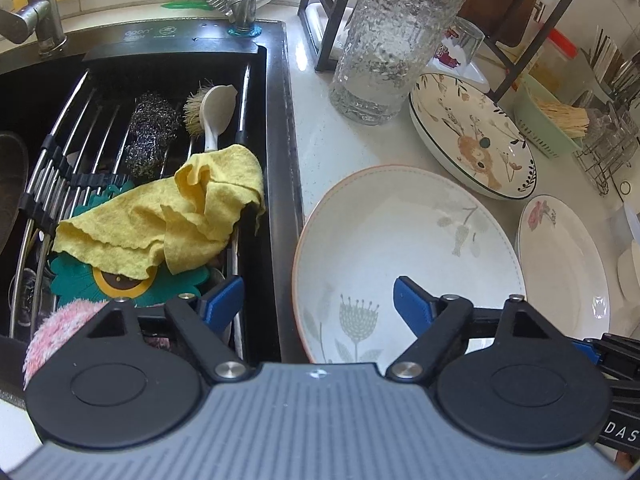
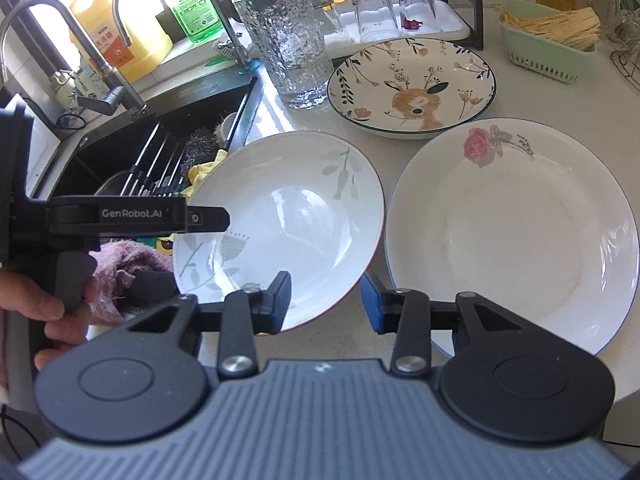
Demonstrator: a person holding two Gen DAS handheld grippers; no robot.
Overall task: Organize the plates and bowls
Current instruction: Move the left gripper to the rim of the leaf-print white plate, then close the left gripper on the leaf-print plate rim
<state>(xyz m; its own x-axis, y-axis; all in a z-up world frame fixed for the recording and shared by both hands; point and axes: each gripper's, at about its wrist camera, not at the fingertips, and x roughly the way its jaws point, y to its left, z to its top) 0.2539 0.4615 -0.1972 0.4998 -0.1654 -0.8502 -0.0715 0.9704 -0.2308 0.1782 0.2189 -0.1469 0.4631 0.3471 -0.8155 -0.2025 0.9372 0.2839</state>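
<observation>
A white plate with grey leaf prints [image 1: 400,240] lies on the counter beside the sink. My left gripper [image 1: 318,300] is open and straddles its left rim, one blue finger over the sink and one over the plate. My right gripper [image 2: 326,300] straddles the near right rim of the same plate [image 2: 288,208], its jaws narrow but with a gap still showing beside the rim. A rose plate [image 2: 512,232] lies to the right and a deer plate [image 2: 412,84] behind. A hand [image 2: 52,312] holds the left gripper's handle.
A tall textured glass [image 1: 392,40] stands behind the plates. The black sink [image 1: 276,120] on the left holds a rack, a yellow cloth [image 1: 180,220], a scourer and a brush. A green basket [image 2: 548,52] and upturned glasses [image 2: 374,8] sit at the back.
</observation>
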